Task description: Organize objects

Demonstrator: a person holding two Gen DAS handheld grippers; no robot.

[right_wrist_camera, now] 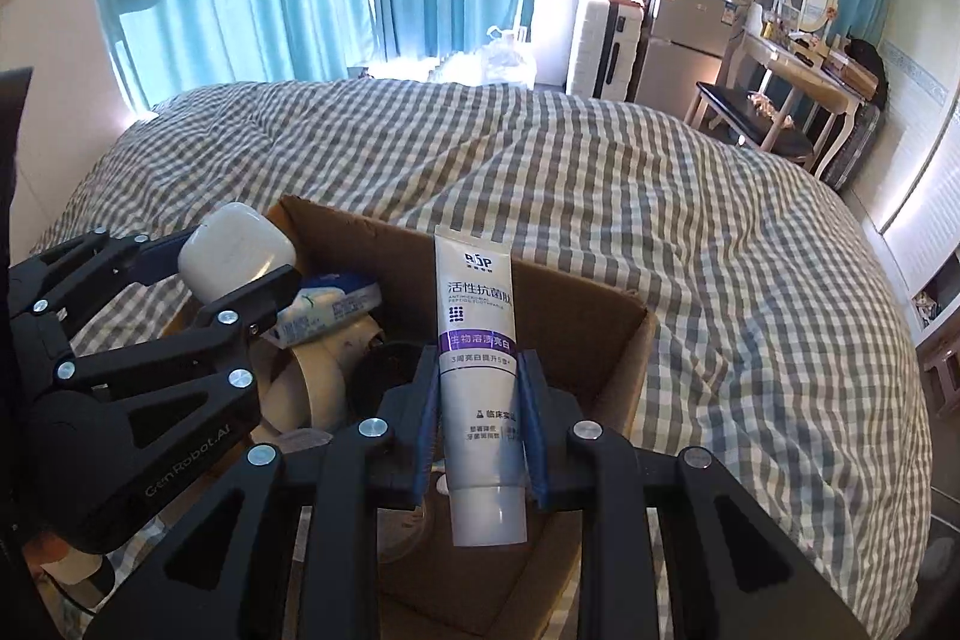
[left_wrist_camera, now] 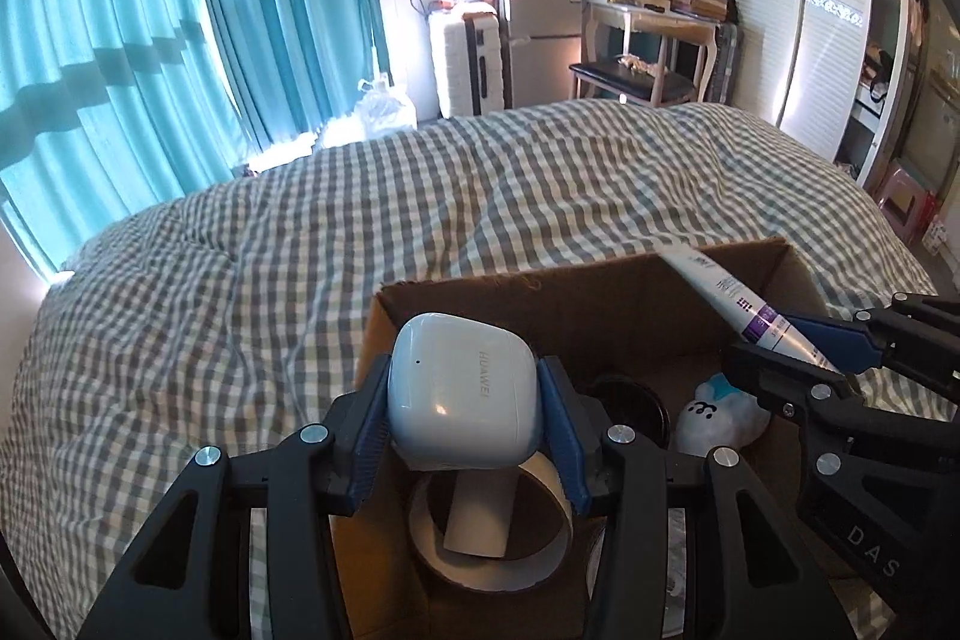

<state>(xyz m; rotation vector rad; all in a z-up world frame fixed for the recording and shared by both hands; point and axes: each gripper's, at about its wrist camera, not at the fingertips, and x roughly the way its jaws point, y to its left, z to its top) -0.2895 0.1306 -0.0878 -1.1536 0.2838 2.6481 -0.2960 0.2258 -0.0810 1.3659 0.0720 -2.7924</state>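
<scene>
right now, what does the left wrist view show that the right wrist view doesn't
Only the left wrist view shows the small white plush with a drawn face lying in the box, and the HUAWEI lettering on the earbud case.

Only the right wrist view shows the printed front of the toothpaste tube and a wipes packet.

Both show the cardboard box on the checked bedspread, the tape roll, the left tool shut on the case, and the right tool shut on the tube.

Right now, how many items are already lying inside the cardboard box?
4 visible: tape roll, black round container, white plush toy, tissue pack. The grippers hide parts of the cardboard box, so more may be hidden.
</scene>
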